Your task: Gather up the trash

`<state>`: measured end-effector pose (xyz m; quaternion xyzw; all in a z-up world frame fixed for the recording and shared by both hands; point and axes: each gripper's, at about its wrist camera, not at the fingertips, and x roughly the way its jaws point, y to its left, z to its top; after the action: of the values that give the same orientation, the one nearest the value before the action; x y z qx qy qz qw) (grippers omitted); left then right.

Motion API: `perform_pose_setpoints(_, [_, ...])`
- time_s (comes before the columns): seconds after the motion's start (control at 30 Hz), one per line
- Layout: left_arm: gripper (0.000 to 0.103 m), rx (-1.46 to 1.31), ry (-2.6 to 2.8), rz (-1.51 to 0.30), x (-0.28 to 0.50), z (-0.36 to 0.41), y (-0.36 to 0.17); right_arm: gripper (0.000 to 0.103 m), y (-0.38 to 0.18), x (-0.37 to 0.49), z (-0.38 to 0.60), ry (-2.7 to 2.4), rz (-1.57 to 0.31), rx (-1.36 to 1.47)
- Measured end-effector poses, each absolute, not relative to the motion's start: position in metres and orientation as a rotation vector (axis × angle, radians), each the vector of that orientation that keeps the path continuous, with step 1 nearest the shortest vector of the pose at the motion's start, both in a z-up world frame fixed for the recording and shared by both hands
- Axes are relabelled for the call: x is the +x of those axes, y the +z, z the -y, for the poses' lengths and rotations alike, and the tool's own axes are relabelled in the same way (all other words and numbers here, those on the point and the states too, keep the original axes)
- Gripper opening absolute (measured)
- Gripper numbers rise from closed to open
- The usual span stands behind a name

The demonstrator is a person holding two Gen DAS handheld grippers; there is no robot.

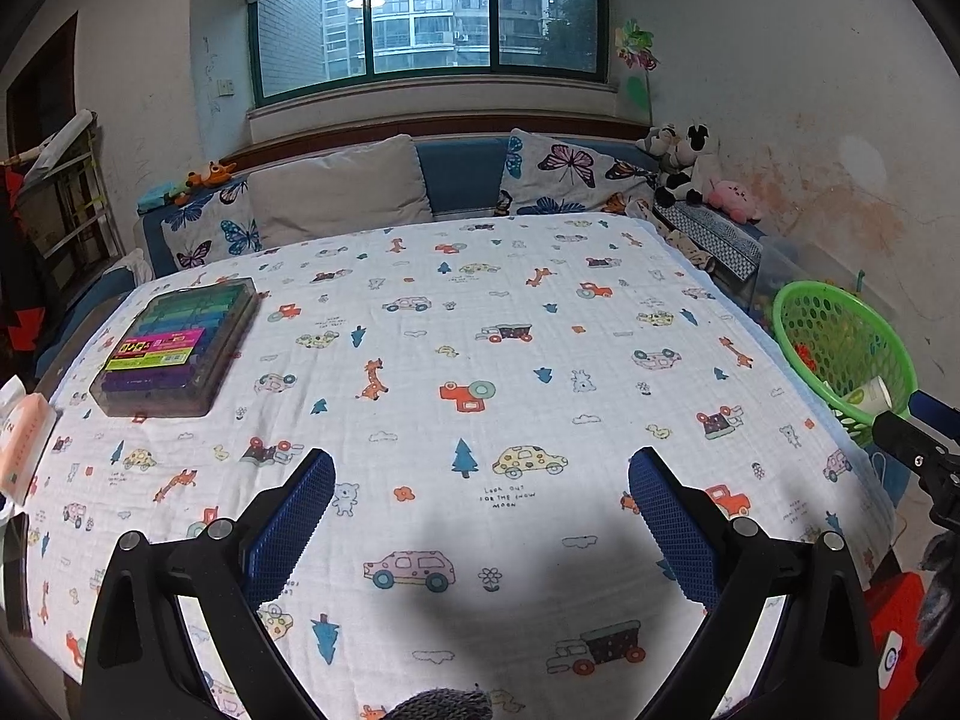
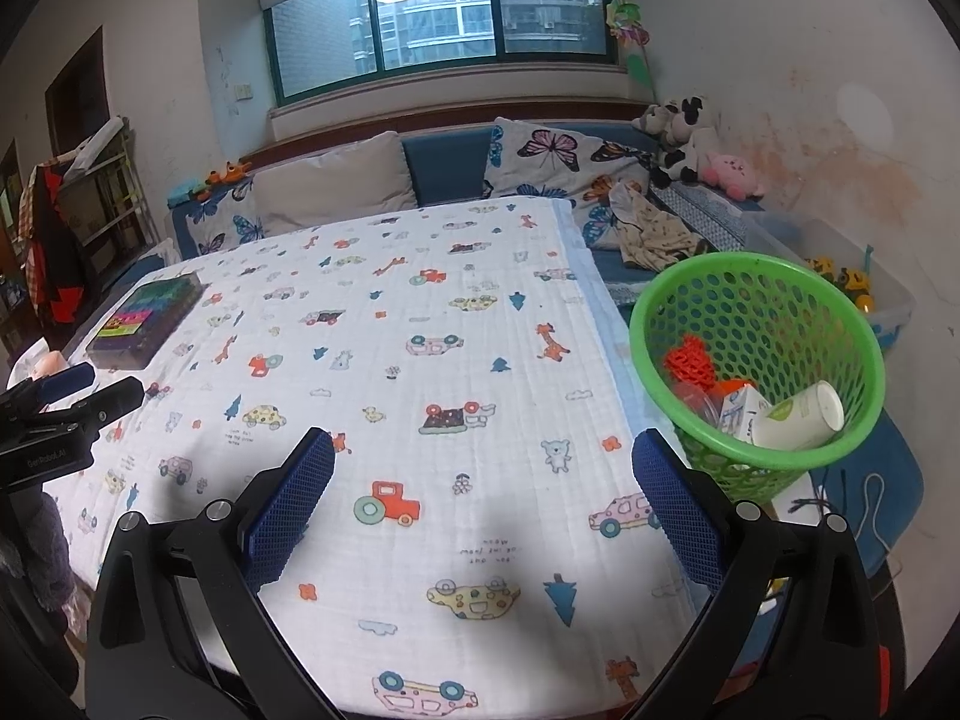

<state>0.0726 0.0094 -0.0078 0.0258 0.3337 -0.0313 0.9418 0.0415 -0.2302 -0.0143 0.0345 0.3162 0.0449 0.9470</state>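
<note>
A green mesh basket (image 2: 757, 360) stands off the table's right edge, holding a white paper cup (image 2: 798, 415), a small white carton (image 2: 739, 409) and red plastic pieces (image 2: 689, 360). In the left wrist view the same basket (image 1: 840, 348) shows at the far right with the cup (image 1: 869, 397) inside. My left gripper (image 1: 481, 501) hovers open over the printed tablecloth (image 1: 456, 324), nothing between its blue pads. My right gripper (image 2: 483, 480) is open too, over the cloth (image 2: 390, 360) just left of the basket, holding nothing.
A clear case of coloured markers (image 1: 177, 348) lies at the table's left. A pink tissue pack (image 1: 21, 438) sits on the left edge. Cushions (image 1: 342, 192) and plush toys (image 1: 690, 162) line a sofa behind the table. A clear bin of toys (image 2: 852, 288) stands behind the basket.
</note>
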Motion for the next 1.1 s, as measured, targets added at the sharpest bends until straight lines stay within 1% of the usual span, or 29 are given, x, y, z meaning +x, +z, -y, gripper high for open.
perform_pose_setpoints(1.1, [0.095, 0.041, -0.031, -0.611, 0.060, -0.013, 0.005, 0.099, -0.001, 0.033, 0.223, 0.097, -0.549, 0.053])
